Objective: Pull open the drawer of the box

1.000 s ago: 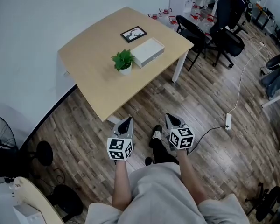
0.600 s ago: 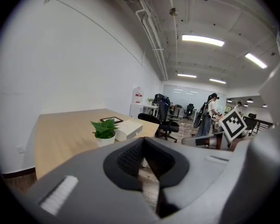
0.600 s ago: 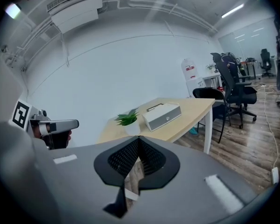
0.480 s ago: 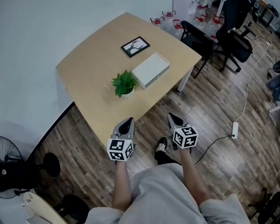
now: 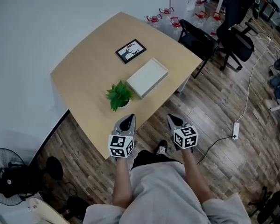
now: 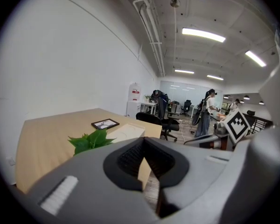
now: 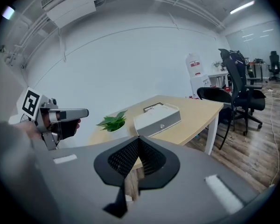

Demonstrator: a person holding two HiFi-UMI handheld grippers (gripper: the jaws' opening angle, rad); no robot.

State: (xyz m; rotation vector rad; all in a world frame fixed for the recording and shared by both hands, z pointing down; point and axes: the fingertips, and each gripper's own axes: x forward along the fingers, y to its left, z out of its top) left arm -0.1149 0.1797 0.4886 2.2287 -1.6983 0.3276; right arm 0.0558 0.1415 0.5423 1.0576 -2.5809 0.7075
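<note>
Head view has both tools held low over the floor at the near edge of the table [image 5: 82, 76], neither one touching anything. The left gripper [image 5: 127, 121] has its jaws pressed together with nothing between them, and the right gripper [image 5: 172, 119] is the same: jaws closed, empty.

The box [image 5: 148, 77] lies flat on the table, at about 12 o'clock from the pair and roughly midway between their lines, well apart from both. Its long axis runs from about 8 o'clock to 2 o'clock. A plant [image 5: 118, 95] stands just beside its 8 o'clock end, and a picture frame [image 5: 131, 51] lies beyond, at 11 o'clock from the box.

In the right gripper view the long side of the box shows its drawer front [image 7: 172, 120] with a small knob [image 7: 162, 125] near the middle. In the head view that side faces about 4 o'clock, toward the table edge on the right gripper's side.

The two are about equally far, but the plant stands between the left gripper and the box, so the right gripper looks better placed. It would need to open and approach the knob square to that long face, then pull toward 4 o'clock.
</note>
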